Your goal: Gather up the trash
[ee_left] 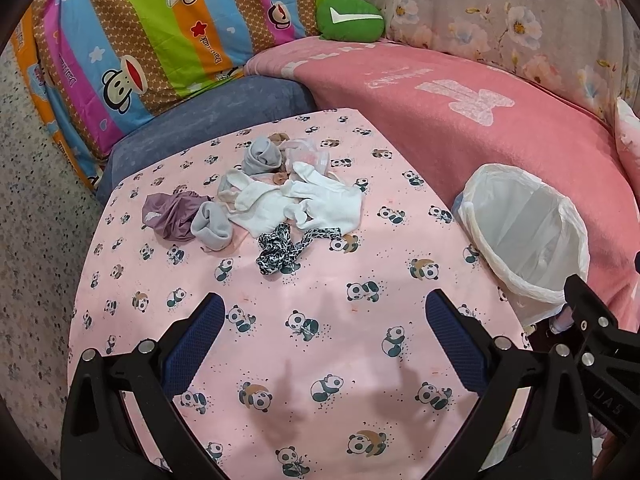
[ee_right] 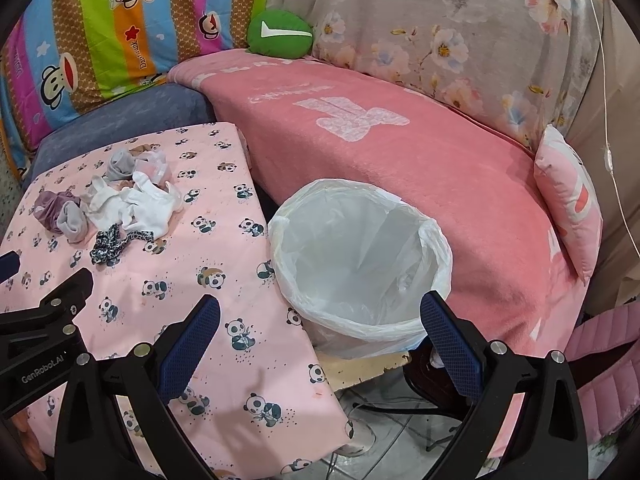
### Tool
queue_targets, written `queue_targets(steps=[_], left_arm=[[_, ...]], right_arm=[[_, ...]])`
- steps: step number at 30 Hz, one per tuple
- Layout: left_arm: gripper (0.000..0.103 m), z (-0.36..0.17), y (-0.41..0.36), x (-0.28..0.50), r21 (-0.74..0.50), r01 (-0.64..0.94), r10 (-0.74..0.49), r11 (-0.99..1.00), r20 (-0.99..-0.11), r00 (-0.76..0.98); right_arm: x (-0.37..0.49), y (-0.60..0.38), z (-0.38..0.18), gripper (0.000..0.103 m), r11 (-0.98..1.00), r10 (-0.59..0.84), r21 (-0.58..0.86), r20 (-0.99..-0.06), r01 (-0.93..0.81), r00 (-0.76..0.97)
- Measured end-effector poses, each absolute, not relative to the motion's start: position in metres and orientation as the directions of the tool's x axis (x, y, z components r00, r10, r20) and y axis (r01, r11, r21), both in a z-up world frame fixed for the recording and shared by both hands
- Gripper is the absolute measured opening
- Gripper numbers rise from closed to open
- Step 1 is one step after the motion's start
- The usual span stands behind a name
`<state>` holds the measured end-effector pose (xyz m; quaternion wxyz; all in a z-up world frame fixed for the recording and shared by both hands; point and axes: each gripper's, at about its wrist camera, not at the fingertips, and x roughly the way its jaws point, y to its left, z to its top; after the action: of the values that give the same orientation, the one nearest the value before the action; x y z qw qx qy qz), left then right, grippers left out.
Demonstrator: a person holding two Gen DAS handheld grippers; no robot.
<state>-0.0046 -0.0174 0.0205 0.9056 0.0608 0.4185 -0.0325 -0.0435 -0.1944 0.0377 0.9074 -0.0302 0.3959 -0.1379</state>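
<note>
Panda cloth carrying rags toward far edge | bin sitting off its right edge (lined) | left gripper and right gripper hovering open, gripping nothing

Pink-blanketed sofa, tiled floor

Both views are bright and evenly lit from overhead, with colours clear and detail sharp at the centre. Soft shadows of the tongs fall on the panda-print cloth toward 6 o'clock. Fisheye distortion bends everything at the edges, and black vignetting fills the corners.
</note>
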Motion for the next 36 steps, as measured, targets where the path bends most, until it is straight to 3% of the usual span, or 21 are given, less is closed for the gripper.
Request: queue_targets(steps=[36], left_arm=[[0.096,0.0290,-0.0259,0.0044,0.078,0.133,-0.026,0.988,-0.763,0.645]], right_arm=[[-0.0406,-0.2042,0.0453,0.098,0.952,-0.295,-0.164,-0.713,0.257,0.637]])
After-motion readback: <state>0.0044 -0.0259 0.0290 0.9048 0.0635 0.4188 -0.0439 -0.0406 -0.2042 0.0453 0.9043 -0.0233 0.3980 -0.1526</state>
